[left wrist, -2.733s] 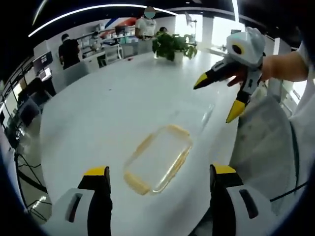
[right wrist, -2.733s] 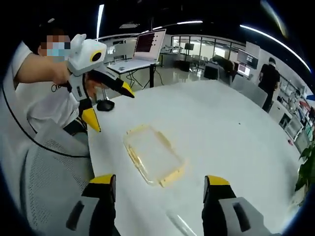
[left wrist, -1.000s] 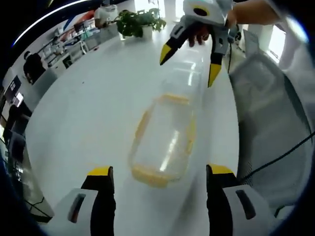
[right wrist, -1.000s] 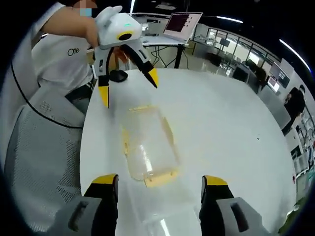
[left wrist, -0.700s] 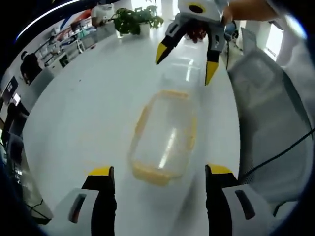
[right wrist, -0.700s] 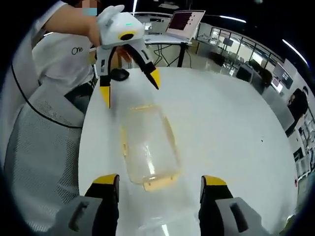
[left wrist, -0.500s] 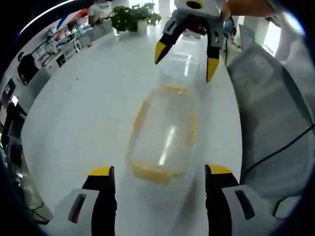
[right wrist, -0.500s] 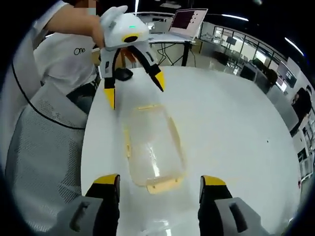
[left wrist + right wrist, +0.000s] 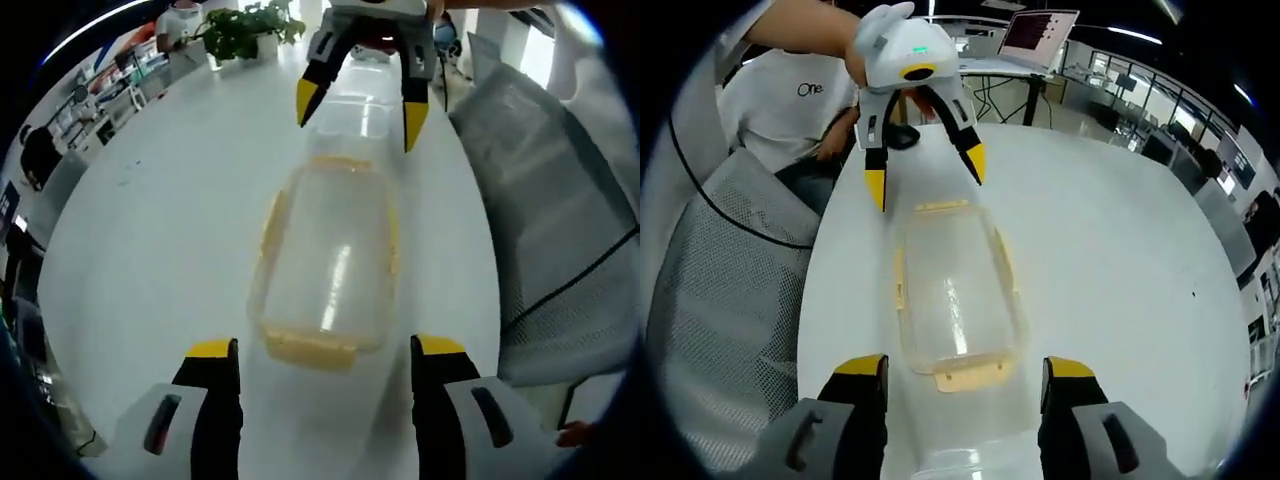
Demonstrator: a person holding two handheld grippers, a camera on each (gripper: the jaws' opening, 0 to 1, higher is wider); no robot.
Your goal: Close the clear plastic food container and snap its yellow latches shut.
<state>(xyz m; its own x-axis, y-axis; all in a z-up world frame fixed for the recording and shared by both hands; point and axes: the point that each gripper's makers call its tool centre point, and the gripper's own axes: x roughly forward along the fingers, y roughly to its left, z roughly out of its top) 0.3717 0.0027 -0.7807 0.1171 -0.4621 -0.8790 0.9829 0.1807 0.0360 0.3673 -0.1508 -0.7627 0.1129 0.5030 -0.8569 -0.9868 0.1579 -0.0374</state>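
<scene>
Clear plastic food container (image 9: 328, 265) (image 9: 955, 300) flat on white worktop (image 9: 160, 210) (image 9: 1110, 270), near its edge, lengthwise between both tools. Lid on top; contents not discernible through clear plastic. Yellow latches (image 9: 308, 347) (image 9: 967, 375) along rim, near-end one sticking outward. Left tool (image 9: 325, 385) at 6 o'clock of container in left gripper view, jaws wide apart, holding nothing. Right tool (image 9: 958, 400) at opposite end, jaws spread, empty; seen at 12 o'clock in left gripper view (image 9: 356, 103). Grey mesh chair (image 9: 550, 220) beside worktop. Potted plant (image 9: 240, 28) at far end.
</scene>
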